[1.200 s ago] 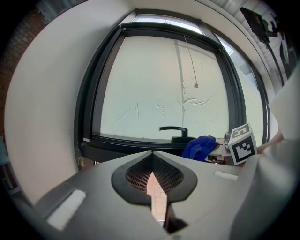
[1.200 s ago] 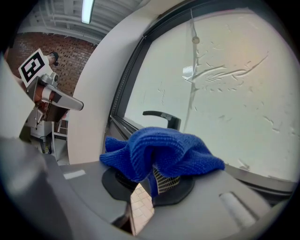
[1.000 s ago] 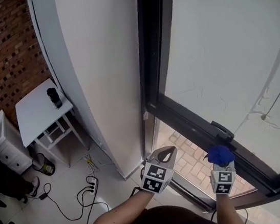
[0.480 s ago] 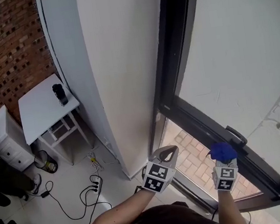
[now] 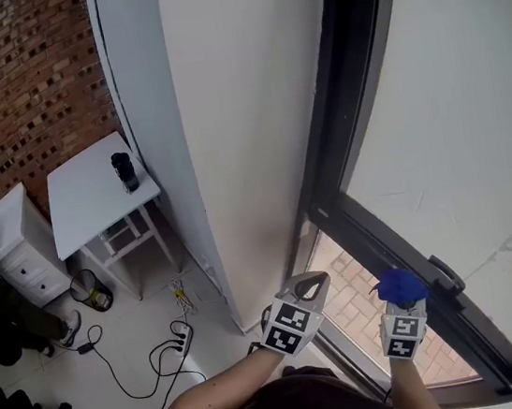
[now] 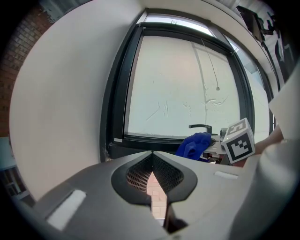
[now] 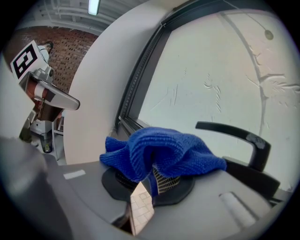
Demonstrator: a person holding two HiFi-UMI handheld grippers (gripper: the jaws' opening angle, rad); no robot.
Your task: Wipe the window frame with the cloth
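A dark window frame (image 5: 364, 231) runs diagonally across the head view, with frosted glass above it. My right gripper (image 5: 401, 296) is shut on a bunched blue knitted cloth (image 5: 401, 284), held just short of the frame's lower rail and close to the black window handle (image 5: 445, 273). In the right gripper view the cloth (image 7: 159, 152) bulges over the jaw tips and the handle (image 7: 234, 133) lies right behind it. My left gripper (image 5: 307, 286) is shut with nothing in it, to the left of the cloth near the frame's bottom corner (image 6: 110, 145).
A white wall pillar (image 5: 228, 137) stands left of the frame. Down on the floor are a small white table (image 5: 94, 198) with a dark bottle (image 5: 125, 172), a white drawer unit (image 5: 12, 252), a bin (image 5: 90, 290) and a power strip with cables (image 5: 176, 338). Brick paving (image 5: 354, 298) shows under the frame.
The head view has swung, so the pillar and frame have shifted right. Both grippers keep much the same place, the cloth still held near the handle.
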